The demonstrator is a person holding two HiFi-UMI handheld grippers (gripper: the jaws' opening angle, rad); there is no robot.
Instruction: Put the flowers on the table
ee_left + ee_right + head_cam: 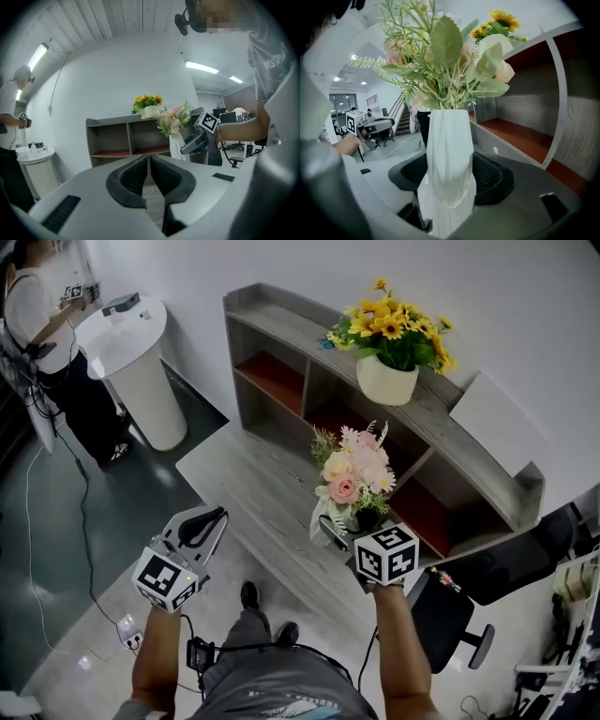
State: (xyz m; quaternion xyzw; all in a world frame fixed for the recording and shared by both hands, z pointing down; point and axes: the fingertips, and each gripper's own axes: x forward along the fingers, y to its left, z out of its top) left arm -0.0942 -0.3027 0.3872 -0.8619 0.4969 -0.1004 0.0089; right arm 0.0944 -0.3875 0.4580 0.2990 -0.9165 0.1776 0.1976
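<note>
The right tool (450, 180) clamps the white vase (449, 140) holding the flowers (354, 470) upright over the surface (248, 488). The left tool (149, 176) is closed, empty and well apart.

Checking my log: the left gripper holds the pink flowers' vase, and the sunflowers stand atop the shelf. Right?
No: the right gripper holds the vase, as the right gripper view shows. The sunflowers do stand atop the shelf.

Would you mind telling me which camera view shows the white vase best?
The right gripper view: the white vase stands large and central, clamped in the right claw. The head view shows mainly its pink flowers; the left gripper view shows it small and far off.
</note>
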